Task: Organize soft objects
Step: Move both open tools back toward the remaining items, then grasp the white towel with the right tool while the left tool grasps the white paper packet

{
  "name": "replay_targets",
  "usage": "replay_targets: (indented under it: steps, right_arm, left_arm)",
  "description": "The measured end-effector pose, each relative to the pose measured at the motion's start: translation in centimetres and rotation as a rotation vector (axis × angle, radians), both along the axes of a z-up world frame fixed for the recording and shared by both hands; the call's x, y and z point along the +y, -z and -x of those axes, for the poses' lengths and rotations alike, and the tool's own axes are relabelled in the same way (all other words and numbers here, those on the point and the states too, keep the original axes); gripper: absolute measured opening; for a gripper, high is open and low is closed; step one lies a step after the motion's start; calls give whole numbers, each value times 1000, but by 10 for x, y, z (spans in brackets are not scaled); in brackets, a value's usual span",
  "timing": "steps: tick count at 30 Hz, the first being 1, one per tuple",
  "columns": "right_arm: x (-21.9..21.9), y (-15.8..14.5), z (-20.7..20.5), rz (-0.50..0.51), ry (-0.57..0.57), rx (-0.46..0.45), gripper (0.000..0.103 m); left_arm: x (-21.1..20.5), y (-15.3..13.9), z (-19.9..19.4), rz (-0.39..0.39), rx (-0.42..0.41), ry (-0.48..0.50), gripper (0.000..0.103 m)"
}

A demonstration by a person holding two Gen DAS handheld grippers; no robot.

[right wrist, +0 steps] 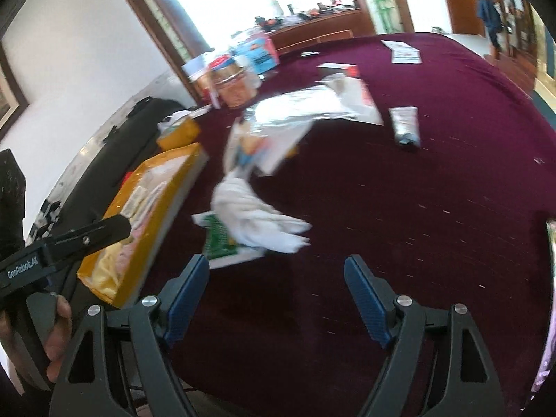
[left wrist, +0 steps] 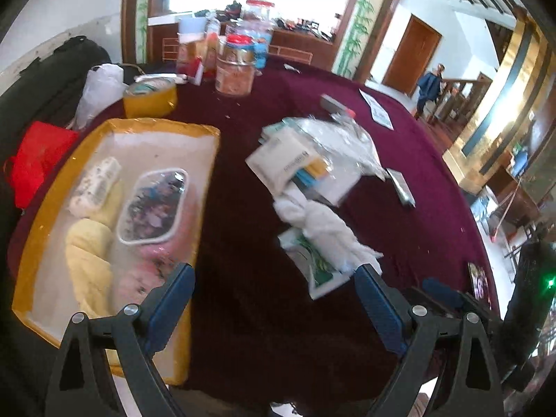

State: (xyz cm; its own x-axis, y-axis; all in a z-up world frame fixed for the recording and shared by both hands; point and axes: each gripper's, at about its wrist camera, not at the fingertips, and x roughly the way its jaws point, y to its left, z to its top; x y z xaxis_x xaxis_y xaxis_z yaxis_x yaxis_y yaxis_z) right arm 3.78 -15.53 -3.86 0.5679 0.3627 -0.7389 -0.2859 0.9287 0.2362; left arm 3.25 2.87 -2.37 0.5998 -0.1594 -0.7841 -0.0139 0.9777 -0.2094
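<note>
A crumpled white cloth (left wrist: 323, 227) lies on the maroon table, partly over a green and white packet (left wrist: 314, 266). Behind it is a heap of packets and clear plastic bags (left wrist: 312, 156). A yellow-rimmed box (left wrist: 38, 239) at the left holds a yellow soft item (left wrist: 88, 253), a wipes pack (left wrist: 153, 205) and a white roll (left wrist: 95, 184). My left gripper (left wrist: 274, 278) is open and empty, between box and cloth. My right gripper (right wrist: 276, 271) is open and empty, just short of the cloth (right wrist: 257, 215). The box (right wrist: 128, 267) shows at the left in the right wrist view.
Jars and bottles (left wrist: 236, 66) stand at the table's far side, with a tape roll (left wrist: 149, 95) near the box. A tube (right wrist: 405, 127), a small box (right wrist: 337, 68) and leaflets (right wrist: 403, 51) lie on the maroon cloth (right wrist: 434, 208). A black bag (left wrist: 52, 80) and red bag (left wrist: 34, 160) sit left.
</note>
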Motion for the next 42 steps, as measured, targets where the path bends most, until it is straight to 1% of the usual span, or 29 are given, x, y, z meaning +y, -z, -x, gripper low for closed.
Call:
replay_targets:
  steps: [4, 6, 7, 11, 14, 17, 19, 22, 24, 27, 28, 30, 32, 33, 35, 37, 40, 41, 42]
  right_arm:
    - [-14, 5, 0, -10, 23, 11, 80]
    - [-18, 9, -1, -32, 18, 21, 80]
    - [-19, 11, -2, -45, 12, 29, 80]
    - [-8, 11, -8, -98, -58, 44, 80]
    - [10, 6, -16, -81, -118, 21, 79]
    - [29, 2, -34, -55, -149, 6, 72]
    - [39, 1, -49, -42, -155, 9, 65]
    - [52, 7, -73, -46, -173, 50, 62]
    - [61, 16, -85, -21, -173, 80, 59]
    - [68, 31, -93, 10, -170, 122, 43]
    - [68, 34, -93, 6, -180, 141, 42]
    - [67, 30, -86, 17, -185, 120, 39]
    - [65, 28, -80, 45, -178, 122, 37]
    - [62, 26, -75, 40, -178, 120, 37]
    - [51, 20, -62, 5, -182, 109, 37]
    - [37, 12, -49, -51, -175, 85, 36]
    - [13, 5, -31, -132, -167, 37, 36]
    - [7, 4, -27, -147, -162, 36, 36]
    - [5, 6, -26, -134, -157, 46, 36]
  left_arm:
    - [-6, 5, -5, 1, 23, 17, 95]
    - [-6, 10, -8, 2, 42, 15, 95]
    - [-5, 12, -9, 16, 52, 14, 95]
    - [4, 15, -11, 38, 63, -10, 95]
    - [11, 15, -10, 44, 64, -30, 95]
    - [18, 14, -9, 74, 73, -32, 95]
    - [22, 11, -8, 77, 63, -35, 95]
    - [27, 10, -8, 86, 55, -46, 95]
    - [30, 10, -8, 94, 62, -48, 95]
    - [33, 11, -8, 105, 64, -43, 95]
    - [34, 12, -7, 107, 63, -47, 95]
    - [33, 11, -8, 116, 64, -41, 95]
    - [30, 10, -9, 114, 64, -30, 95]
    - [28, 10, -10, 115, 64, -23, 95]
    - [22, 8, -10, 113, 58, -3, 95]
    - [16, 9, -11, 109, 59, 7, 95]
    - [2, 14, -14, 98, 84, 45, 95]
    - [-4, 15, -14, 89, 87, 63, 95]
    - [-9, 16, -14, 79, 87, 76, 95]
